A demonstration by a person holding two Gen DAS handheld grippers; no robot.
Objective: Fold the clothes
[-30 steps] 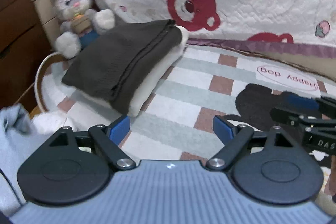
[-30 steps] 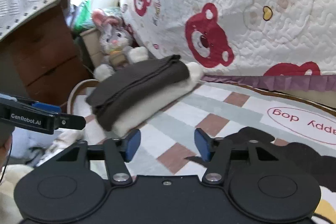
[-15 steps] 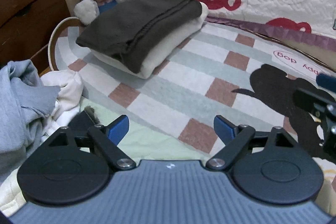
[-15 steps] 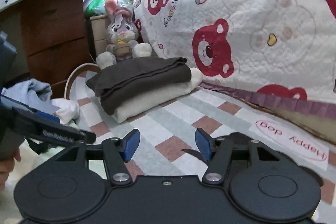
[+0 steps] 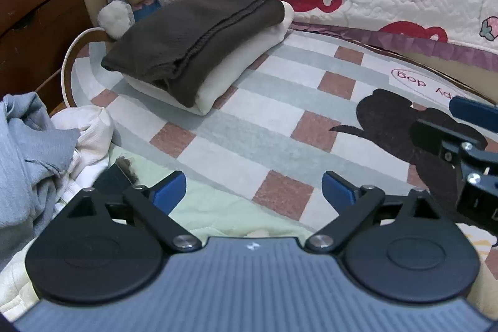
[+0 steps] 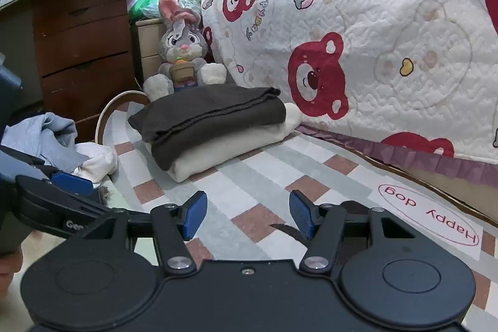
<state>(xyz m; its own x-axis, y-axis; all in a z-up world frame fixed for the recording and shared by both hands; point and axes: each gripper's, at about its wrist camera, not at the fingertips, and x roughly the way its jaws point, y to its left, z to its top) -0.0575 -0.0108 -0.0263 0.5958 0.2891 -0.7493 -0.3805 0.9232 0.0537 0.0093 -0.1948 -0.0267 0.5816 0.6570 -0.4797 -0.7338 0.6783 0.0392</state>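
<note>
Swinging back from the folded stack, both tools now sit lower and nearer the unfolded heap. On the left, the grey-blue garment point(image 5: 28, 151) and white garment point(image 5: 90, 129) lie crumpled beside the left tool point(image 5: 253, 192), wide open, holding nothing. Middle: the brown-on-cream folded stack point(image 5: 199, 52) sits on the checked rug point(image 5: 280, 101), finished I'd say. Right tool point(image 6: 248, 215) is spread and empty too. Next pickup probably comes from that heap.
</note>
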